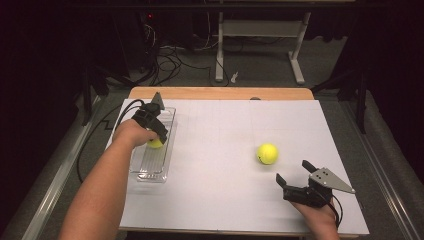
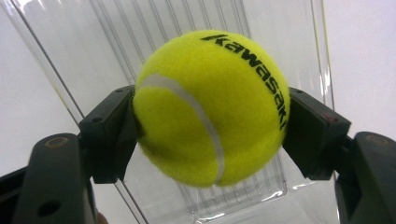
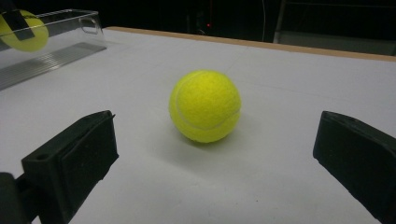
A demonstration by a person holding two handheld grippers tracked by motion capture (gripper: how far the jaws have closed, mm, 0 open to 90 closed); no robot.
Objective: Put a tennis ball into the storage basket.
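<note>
My left gripper [image 1: 156, 137] is shut on a yellow tennis ball [image 2: 210, 107] and holds it over the clear plastic tray [image 1: 150, 167] at the table's left. Black lettering runs across that ball, and both pads [image 2: 116, 130] press its sides. The same held ball [image 3: 23, 30] appears far off in the right gripper view, behind the tray's wall. A second yellow tennis ball [image 1: 267, 153] rests on the white table surface right of centre. My right gripper [image 1: 295, 172] stands open a little in front of this ball [image 3: 205, 106], jaws wide apart and aimed at it, not touching.
The white sheet [image 1: 225, 200] covers most of the wooden table, whose far edge [image 1: 220, 93] shows bare. Beyond it stand a white desk frame [image 1: 260, 40] and cables on the floor. A cable trails from the left gripper off the table's left side.
</note>
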